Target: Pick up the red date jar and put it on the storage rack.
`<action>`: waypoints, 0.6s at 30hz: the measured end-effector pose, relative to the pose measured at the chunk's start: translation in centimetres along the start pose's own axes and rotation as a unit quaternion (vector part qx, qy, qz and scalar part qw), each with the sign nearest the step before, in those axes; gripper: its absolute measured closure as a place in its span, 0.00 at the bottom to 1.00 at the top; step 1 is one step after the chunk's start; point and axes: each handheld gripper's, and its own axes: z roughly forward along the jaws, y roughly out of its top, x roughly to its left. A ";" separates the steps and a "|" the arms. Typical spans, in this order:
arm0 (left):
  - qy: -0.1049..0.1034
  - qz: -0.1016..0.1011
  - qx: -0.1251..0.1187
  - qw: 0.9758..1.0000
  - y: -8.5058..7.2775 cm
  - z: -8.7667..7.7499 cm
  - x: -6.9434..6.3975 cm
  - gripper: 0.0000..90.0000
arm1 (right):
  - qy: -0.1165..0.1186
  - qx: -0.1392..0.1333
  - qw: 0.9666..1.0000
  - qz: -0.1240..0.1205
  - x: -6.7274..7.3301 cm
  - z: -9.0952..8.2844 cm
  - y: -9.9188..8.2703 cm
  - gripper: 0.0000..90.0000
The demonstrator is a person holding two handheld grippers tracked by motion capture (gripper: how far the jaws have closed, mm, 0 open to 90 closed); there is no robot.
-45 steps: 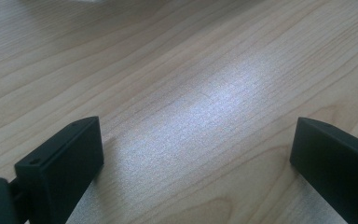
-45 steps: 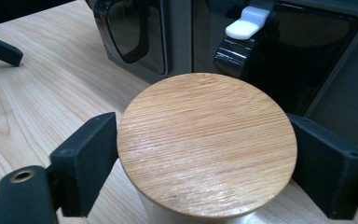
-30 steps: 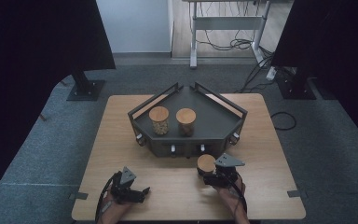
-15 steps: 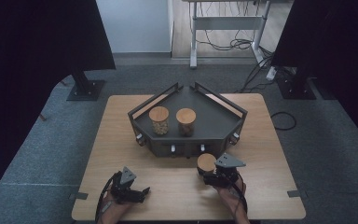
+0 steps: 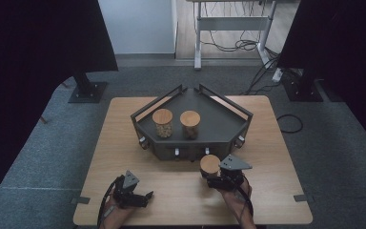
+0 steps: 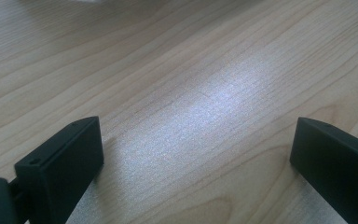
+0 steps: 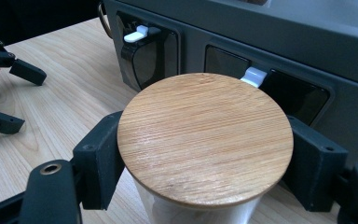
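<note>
- Step in hand, by judgement: third jar [image 5: 209,165] gripped near the front of the tabletop [image 5: 124,143], just ahead of the grey tray [image 5: 221,119]; transfer into the tray looks likely, two jars there already.
- Right gripper [image 5: 215,177]: fingers [image 7: 98,161] clamped on the jar just under its round wooden lid [image 7: 205,135], one on each side; narrow setting, holding the jar. Jar upright, glass body partly visible below the lid in the right gripper view.
- Whether the jar's base rests on the tabletop or hangs just off it: cannot tell.
- Left gripper [image 5: 143,196]: fingers [image 6: 60,163] spread wide, nothing between them, bare wood underneath. Parked at the near left of the tabletop, well apart from the jar.
- Tray: angular, raised rail along the back sides, front face with dark recessed panels and small white latches [image 7: 254,74]. Jar just beside that front face, close to the right-hand latch.
- Inside the tray: left jar [image 5: 162,122] and middle jar [image 5: 190,123], side by side, both lidded, both upright. Bare tray floor to the right of them.
- Next move, by judgement: lift high enough for the base to pass the tray's front edge, carry forward, set down on the bare floor to the right of the middle jar.
- Cautions: grip sits high, near the lid, so a tilt or swing is possible; keep the jar vertical, avoid knocking the middle jar on the way in.
</note>
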 end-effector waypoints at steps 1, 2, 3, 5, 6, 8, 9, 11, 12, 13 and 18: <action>0.000 0.000 0.000 1.000 0.0 0.0 0.0 0.03 | 0.000 0.000 1.000 0.001 0.0 0.0 0.0 0.26; 0.000 0.000 0.000 1.000 0.0 0.0 0.0 0.03 | 0.001 -0.001 1.000 0.001 -0.1 0.0 0.0 0.26; 0.000 0.000 0.000 1.000 0.0 0.0 0.0 0.03 | 0.001 -0.001 1.000 0.001 -0.1 -0.1 0.1 0.26; 0.000 0.000 0.000 1.000 0.0 0.0 0.0 0.03 | 0.001 0.000 1.000 0.001 -0.1 -0.1 0.1 0.26; 0.000 0.000 0.000 1.000 0.0 0.0 0.0 0.03 | 0.001 -0.001 1.000 0.002 -0.1 -0.2 0.1 0.26; 0.000 0.000 0.000 1.000 0.0 0.0 0.0 0.03 | 0.002 -0.001 1.000 0.004 -0.2 -0.3 0.1 0.26; 0.000 0.000 0.000 1.000 0.0 0.0 0.0 0.03 | 0.003 -0.002 1.000 0.004 -0.3 -0.3 0.1 0.26; 0.000 0.000 0.000 1.000 0.0 0.0 0.0 0.03 | 0.004 -0.002 1.000 0.005 -0.4 -0.4 0.2 0.26; 0.000 0.000 0.000 1.000 0.0 0.0 0.0 0.03 | 0.004 -0.002 1.000 0.005 -0.4 -0.4 0.3 0.26; 0.000 0.000 0.000 1.000 0.0 0.0 0.0 0.03 | 0.005 -0.002 1.000 0.005 -0.4 -0.4 0.3 0.26; 0.000 0.001 0.001 1.000 0.0 0.0 0.0 0.02 | 0.005 -0.003 1.000 0.003 -0.5 -0.5 0.5 0.26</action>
